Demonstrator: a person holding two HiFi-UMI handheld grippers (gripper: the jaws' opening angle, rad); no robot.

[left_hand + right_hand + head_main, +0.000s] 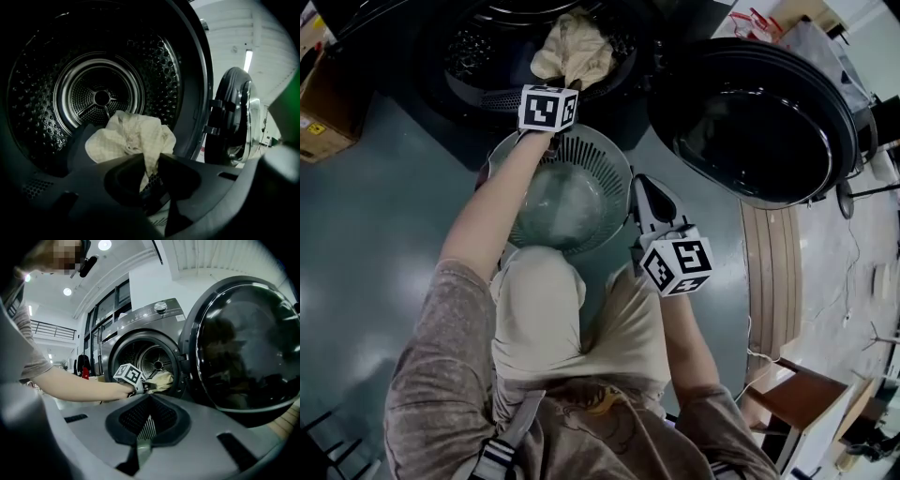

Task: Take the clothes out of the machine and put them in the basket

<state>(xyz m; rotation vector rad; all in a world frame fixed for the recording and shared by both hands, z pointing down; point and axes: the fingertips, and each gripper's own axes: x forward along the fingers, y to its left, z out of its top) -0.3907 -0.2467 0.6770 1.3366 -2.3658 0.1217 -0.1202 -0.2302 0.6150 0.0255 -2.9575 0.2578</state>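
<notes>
While the cream cloth (131, 138) is pinched tight in the left gripper (151, 161) at the machine (145, 322) mouth and the basket (600, 150) rim looks clamped by the right gripper (150, 399), nothing's been dropped in yet.

The basket (600, 164) (one side) is hidden under the forearm (502, 199).

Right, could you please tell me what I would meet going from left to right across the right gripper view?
person's forearm → left gripper, shut on the cloth → cream cloth at the drum mouth → open machine door
</notes>
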